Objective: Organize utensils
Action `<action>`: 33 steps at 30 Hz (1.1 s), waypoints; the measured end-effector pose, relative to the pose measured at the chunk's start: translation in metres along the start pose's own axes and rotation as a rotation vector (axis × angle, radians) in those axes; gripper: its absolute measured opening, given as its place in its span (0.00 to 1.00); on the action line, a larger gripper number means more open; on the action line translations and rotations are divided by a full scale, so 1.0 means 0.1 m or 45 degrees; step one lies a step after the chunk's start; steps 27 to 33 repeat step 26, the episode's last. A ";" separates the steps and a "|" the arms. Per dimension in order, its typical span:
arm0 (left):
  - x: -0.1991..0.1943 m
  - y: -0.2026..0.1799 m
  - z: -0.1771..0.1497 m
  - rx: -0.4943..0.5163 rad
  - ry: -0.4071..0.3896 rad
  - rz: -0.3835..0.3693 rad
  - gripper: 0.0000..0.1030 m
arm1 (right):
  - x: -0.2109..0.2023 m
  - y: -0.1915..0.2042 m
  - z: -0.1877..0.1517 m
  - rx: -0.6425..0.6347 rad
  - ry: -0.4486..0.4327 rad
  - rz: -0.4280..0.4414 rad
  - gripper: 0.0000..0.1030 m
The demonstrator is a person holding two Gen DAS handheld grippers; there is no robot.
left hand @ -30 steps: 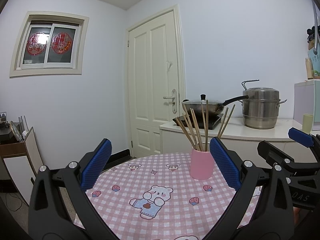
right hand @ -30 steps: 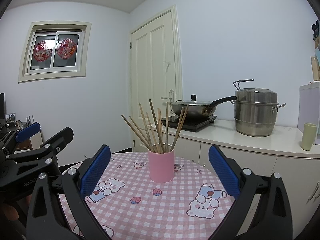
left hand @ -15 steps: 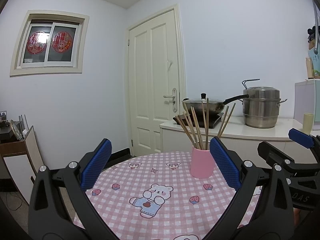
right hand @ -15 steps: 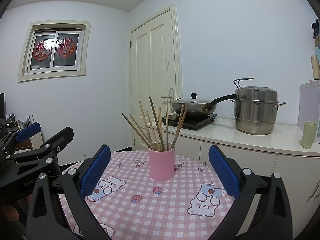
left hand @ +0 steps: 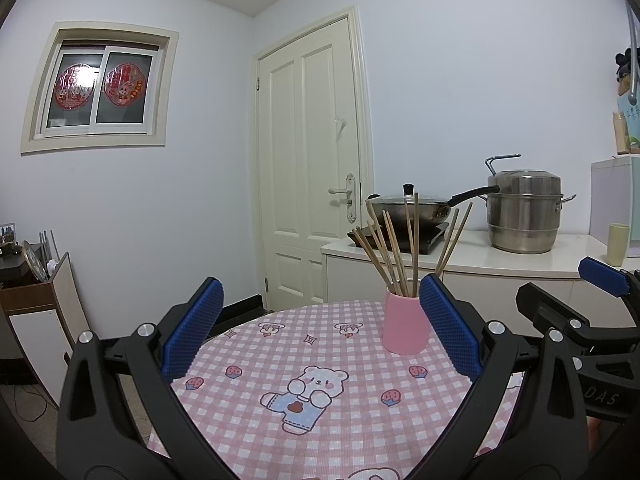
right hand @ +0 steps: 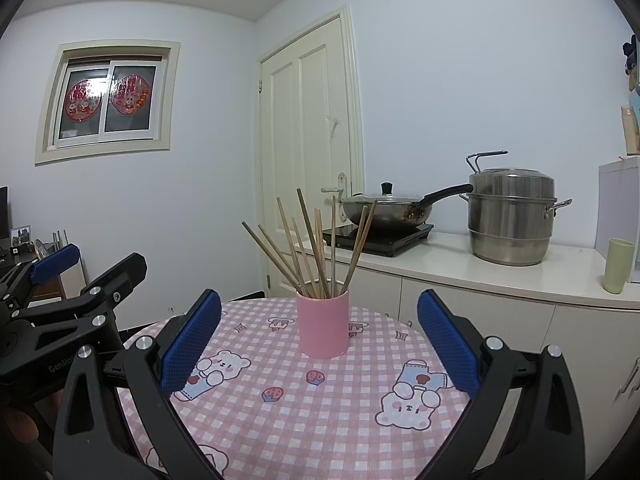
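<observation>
Chopsticks [right hand: 316, 252] stand splayed in a pink cup [right hand: 323, 326] mid-counter [right hand: 280, 420]; I judge them light, stiff, slippery, best pinched at the upper shafts. My left claw [left hand: 320, 336] and right claw [right hand: 318, 340] both gape empty, short of the cup.

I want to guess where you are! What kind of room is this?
Most likely a small home kitchen with an eating table. A lidded wok sits on a cooktop beside a steel steamer pot, and a pink cup of chopsticks stands on the checked tablecloth.
</observation>
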State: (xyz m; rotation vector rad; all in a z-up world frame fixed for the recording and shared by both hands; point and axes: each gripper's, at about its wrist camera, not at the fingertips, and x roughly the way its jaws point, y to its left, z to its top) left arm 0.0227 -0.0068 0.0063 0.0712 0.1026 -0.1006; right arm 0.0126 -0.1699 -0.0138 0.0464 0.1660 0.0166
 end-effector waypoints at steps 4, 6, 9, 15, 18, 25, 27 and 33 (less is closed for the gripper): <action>0.00 -0.01 -0.01 0.003 0.004 0.004 0.94 | 0.00 0.00 -0.02 0.003 0.005 -0.002 0.92; 0.01 -0.02 -0.01 0.003 0.006 0.005 0.94 | 0.00 0.00 -0.02 0.004 0.007 0.000 0.92; 0.00 -0.01 -0.01 0.002 0.007 0.006 0.94 | -0.01 0.01 -0.03 0.004 0.007 0.000 0.92; 0.00 -0.01 -0.01 0.002 0.012 0.008 0.94 | -0.01 0.00 -0.02 0.006 0.009 0.000 0.92; 0.01 -0.02 -0.01 0.001 0.011 0.010 0.94 | -0.01 0.01 -0.03 0.006 0.010 0.000 0.92; 0.08 0.00 -0.05 -0.016 0.056 0.007 0.94 | 0.03 0.02 -0.06 0.007 0.029 0.007 0.92; 0.10 0.00 -0.06 -0.017 0.066 0.009 0.94 | 0.05 0.02 -0.06 0.007 0.036 0.009 0.92; 0.10 0.00 -0.06 -0.017 0.066 0.009 0.94 | 0.05 0.02 -0.06 0.007 0.036 0.009 0.92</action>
